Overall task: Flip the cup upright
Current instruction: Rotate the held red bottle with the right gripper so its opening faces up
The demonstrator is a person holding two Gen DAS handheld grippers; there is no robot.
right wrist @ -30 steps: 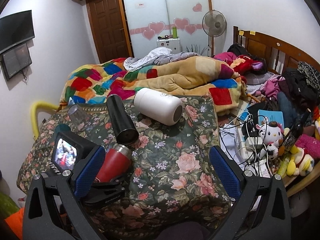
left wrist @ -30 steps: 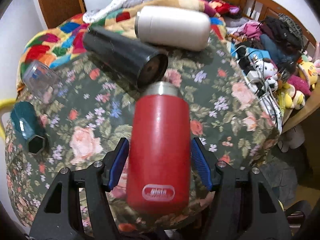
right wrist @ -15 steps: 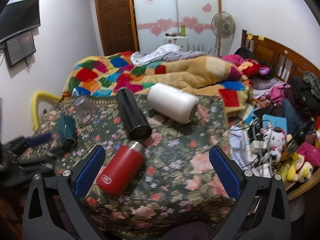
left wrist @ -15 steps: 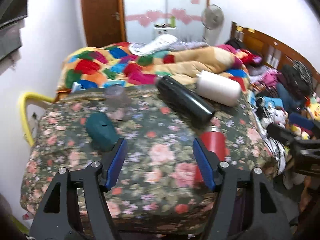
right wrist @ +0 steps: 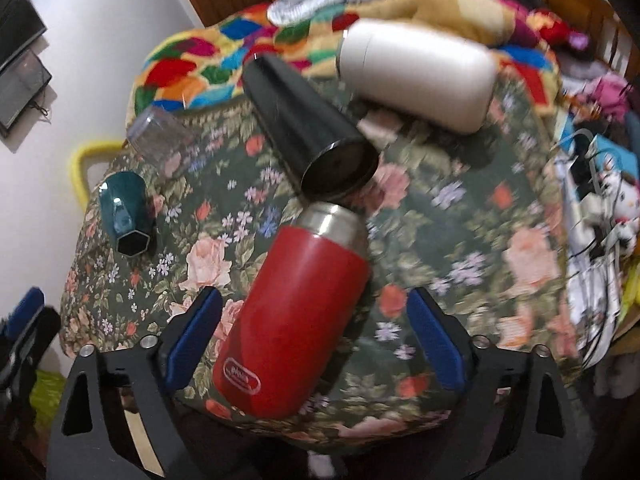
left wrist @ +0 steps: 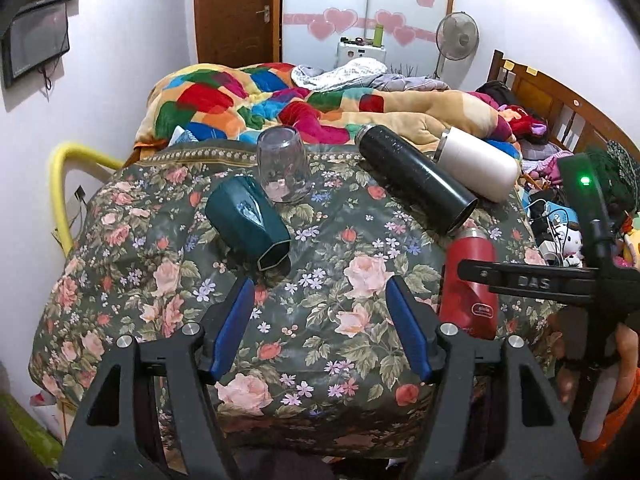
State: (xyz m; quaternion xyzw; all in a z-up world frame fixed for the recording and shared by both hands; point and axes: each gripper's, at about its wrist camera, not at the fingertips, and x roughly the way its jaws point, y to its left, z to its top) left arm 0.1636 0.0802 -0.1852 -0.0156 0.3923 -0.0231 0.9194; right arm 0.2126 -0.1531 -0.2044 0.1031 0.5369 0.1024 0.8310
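Several cups lie on a floral cloth [left wrist: 328, 344]. A red flask [right wrist: 296, 320] lies on its side at the near edge, steel neck pointing away. My right gripper [right wrist: 316, 332] is open with its blue pads either side of the flask, not touching it. The flask also shows in the left wrist view [left wrist: 472, 280], partly behind the right gripper's finger. My left gripper [left wrist: 322, 332] is open and empty, above the cloth's near edge. A teal hexagonal cup [left wrist: 248, 224] lies on its side just beyond it. A clear glass [left wrist: 282, 168] stands upside down.
A black tumbler [left wrist: 416, 178] and a white tumbler [left wrist: 476, 164] lie on their sides at the far right; both also show in the right wrist view, black [right wrist: 308, 128] and white [right wrist: 416, 72]. A colourful quilt [left wrist: 256, 100] lies behind. Toys and cables [left wrist: 560, 232] crowd the right.
My left gripper has drawn back from the red flask and swung left to face the teal cup. My right gripper has moved in low and now straddles the red flask.
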